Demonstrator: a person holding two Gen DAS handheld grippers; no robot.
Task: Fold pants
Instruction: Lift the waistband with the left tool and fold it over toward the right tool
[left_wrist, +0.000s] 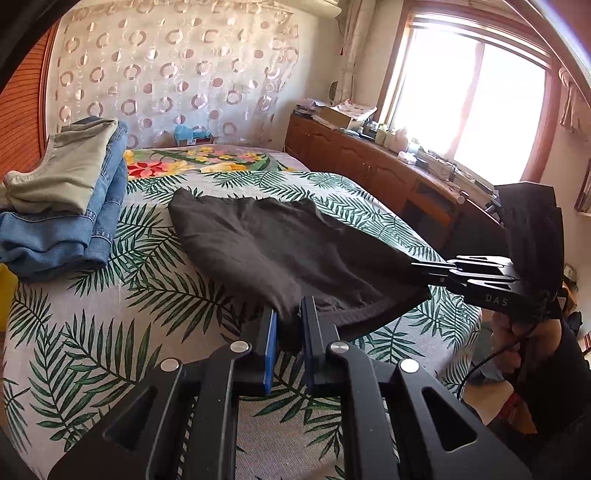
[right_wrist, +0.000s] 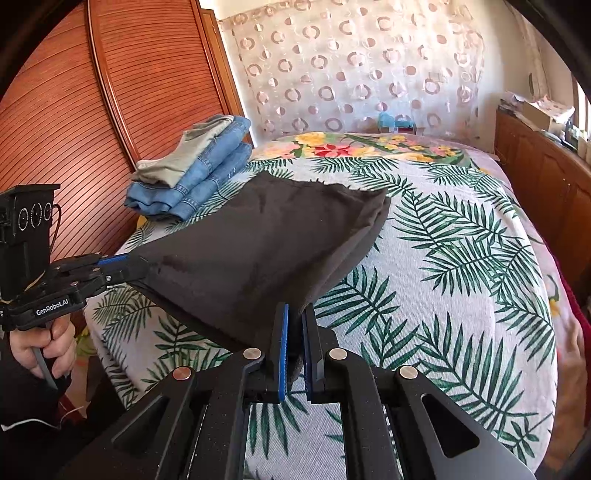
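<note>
Pants (left_wrist: 280, 243), dark brown and apparently already doubled over, hang stretched between the two tools above the palm-leaf bedspread (left_wrist: 110, 325), filling the middle of both views. Their near edge is lifted; the far edge, toward the centre of each frame, seems to rest on the bed. The left tool (left_wrist: 290, 332) is clamped on one near corner, at the bottom centre of the left wrist view, its blue-lined pads nearly together with cloth pinched between. The right tool (right_wrist: 293, 345) is clamped on the other near corner, at the bottom centre of the right wrist view, its pads pressed even closer on a thin bunch of fabric.

Both grips take only a small bite at the very edge, so a tug or uneven pull could let a corner slip out and collapse the fold. If one hand travels further than the other, the layers could skew and the edges land misaligned. Dragging the far edge across the bedspread could wrinkle it or pull the lower layer out of line. Carried too far toward the upper left, the cloth might brush the stack of folded jeans and khaki garment (left_wrist: 70, 192).

How much cloth sits inside each tool is hidden by the pads. Waistband and leg ends cannot be told apart, and the layers beneath are concealed.
</note>
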